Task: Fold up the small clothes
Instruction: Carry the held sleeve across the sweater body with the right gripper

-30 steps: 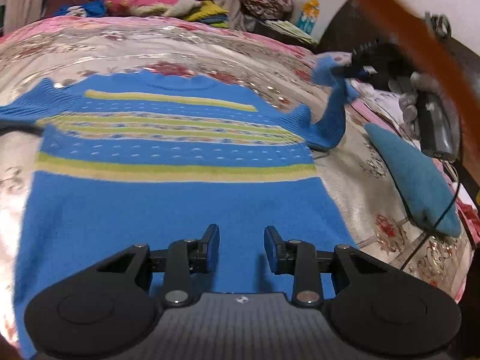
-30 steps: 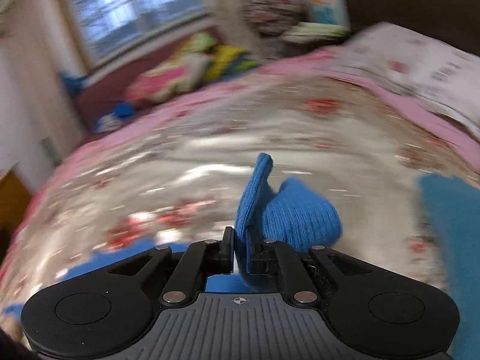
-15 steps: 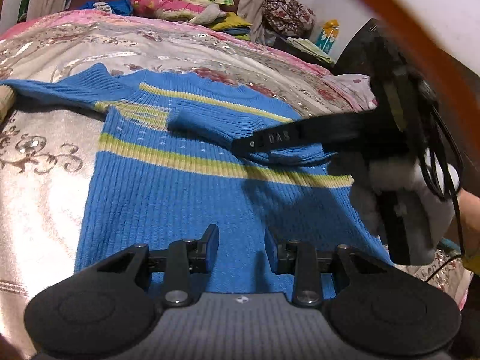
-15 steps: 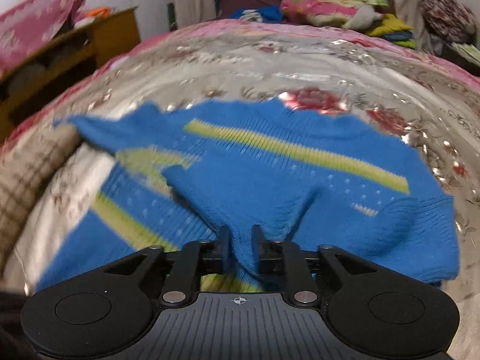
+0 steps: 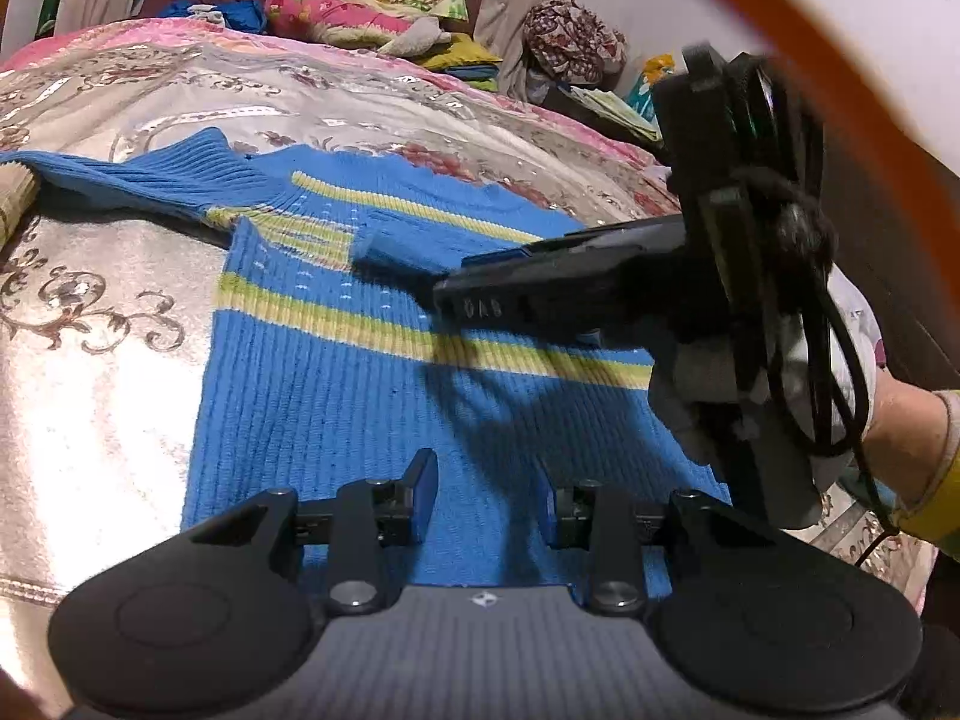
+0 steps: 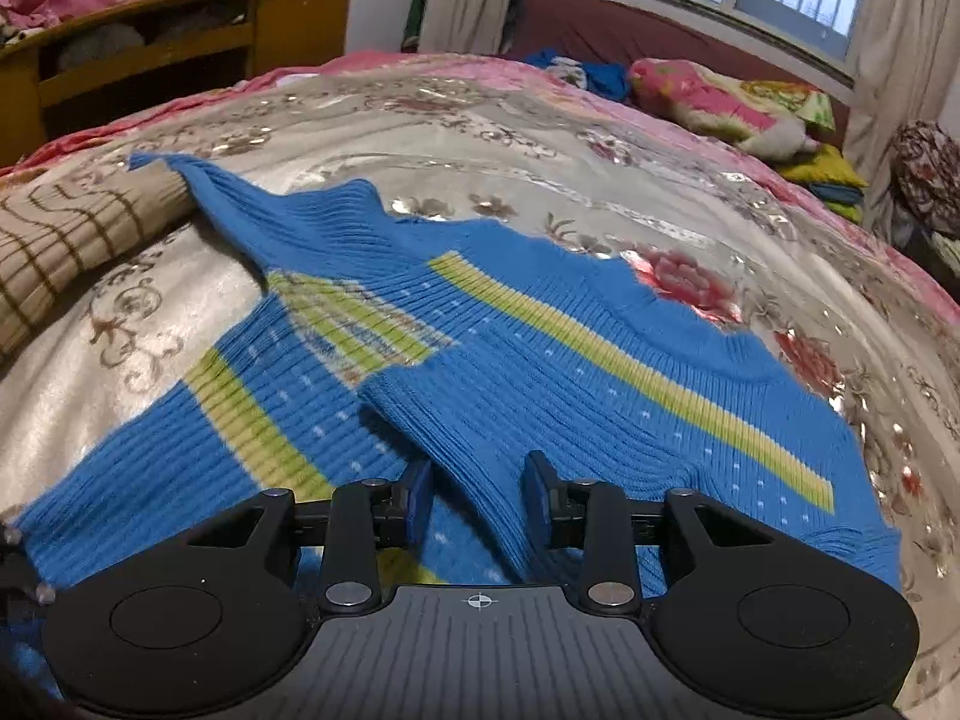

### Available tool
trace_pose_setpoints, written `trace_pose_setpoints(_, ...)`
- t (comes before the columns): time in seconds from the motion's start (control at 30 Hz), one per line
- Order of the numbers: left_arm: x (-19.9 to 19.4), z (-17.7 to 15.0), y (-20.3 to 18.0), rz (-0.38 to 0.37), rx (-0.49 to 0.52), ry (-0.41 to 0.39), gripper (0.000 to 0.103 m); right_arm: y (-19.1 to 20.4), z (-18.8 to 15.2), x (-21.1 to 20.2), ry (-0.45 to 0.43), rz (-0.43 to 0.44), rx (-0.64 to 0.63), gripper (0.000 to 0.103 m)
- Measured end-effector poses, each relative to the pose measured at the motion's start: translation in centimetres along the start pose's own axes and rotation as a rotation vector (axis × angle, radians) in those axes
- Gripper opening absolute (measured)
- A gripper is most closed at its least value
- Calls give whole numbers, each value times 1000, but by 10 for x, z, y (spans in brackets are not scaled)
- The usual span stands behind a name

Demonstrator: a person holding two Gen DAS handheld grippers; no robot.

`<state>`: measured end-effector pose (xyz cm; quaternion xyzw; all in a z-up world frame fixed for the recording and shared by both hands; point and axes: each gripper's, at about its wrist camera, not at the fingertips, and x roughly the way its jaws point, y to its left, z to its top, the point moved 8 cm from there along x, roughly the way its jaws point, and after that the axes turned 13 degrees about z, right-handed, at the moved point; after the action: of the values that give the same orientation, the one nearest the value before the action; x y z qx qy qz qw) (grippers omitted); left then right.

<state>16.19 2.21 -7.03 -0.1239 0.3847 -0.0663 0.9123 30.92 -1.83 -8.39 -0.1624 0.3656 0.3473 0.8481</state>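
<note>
The blue sweater [image 6: 540,372] lies flat mid-frame on the bed [image 6: 540,138], one sleeve [image 6: 480,420] already folded across its chest, the other sleeve [image 6: 252,204] at upper left unfolded, both the right gripper [image 6: 477,492] and left gripper [image 5: 489,498] open, holding nothing.

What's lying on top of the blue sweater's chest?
One sleeve is folded across the sweater, covering part of the chest stripes. The open right gripper hovers over it. What's under the sweater is hidden.
</note>
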Motion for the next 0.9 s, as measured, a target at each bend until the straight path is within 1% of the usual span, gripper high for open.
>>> trace_pose_setpoints(0.03,1,0,1,-1,-2,2,39,-1,2,1,-1,0,15,10)
trace_pose_setpoints(0.07,1,0,2,-2,-4,3,39,-3,5,1,-1,-3,28,8)
trace_pose_setpoints(0.1,1,0,1,-3,-4,3,39,-6,7,1,-5,-6,46,8)
trace_pose_setpoints(0.17,-2,-1,0,-6,-2,-1,39,-18,18,-2,-37,-7,120,6)
trace_pose_setpoints(0.3,-4,1,0,-15,2,-10,39,-35,50,-12,-144,-24,216,6)
trace_pose_setpoints(0.37,-4,1,1,-16,5,-10,39,-30,64,-11,-176,-9,219,6)
trace_pose_setpoints(0.43,-5,1,2,-18,4,-8,39,-18,72,-6,-188,11,200,6)
trace_pose_setpoints(0.57,-7,1,5,-13,1,-9,39,10,73,20,-153,46,157,7)
trace_pose_setpoints(0.6,-7,0,6,-11,-1,-9,39,15,69,26,-137,48,139,12)
trace_pose_setpoints(0.63,-7,0,7,-10,-3,-7,39,19,64,36,-94,70,130,15)
trace_pose_setpoints(0.67,-6,0,8,-9,-5,-5,39,20,58,43,-53,93,140,15)
trace_pose_setpoints(0.7,-6,-1,9,-8,-7,-3,39,21,54,47,-36,104,157,16)
trace_pose_setpoints(0.77,-7,-1,9,-8,-12,-2,39,17,46,43,-37,130,184,19)
trace_pose_setpoints(0.83,-6,-2,10,-8,-13,0,39,9,41,31,-56,148,223,32)
trace_pose_setpoints(0.9,-5,-4,9,-4,-10,1,39,-2,37,14,-89,169,265,33)
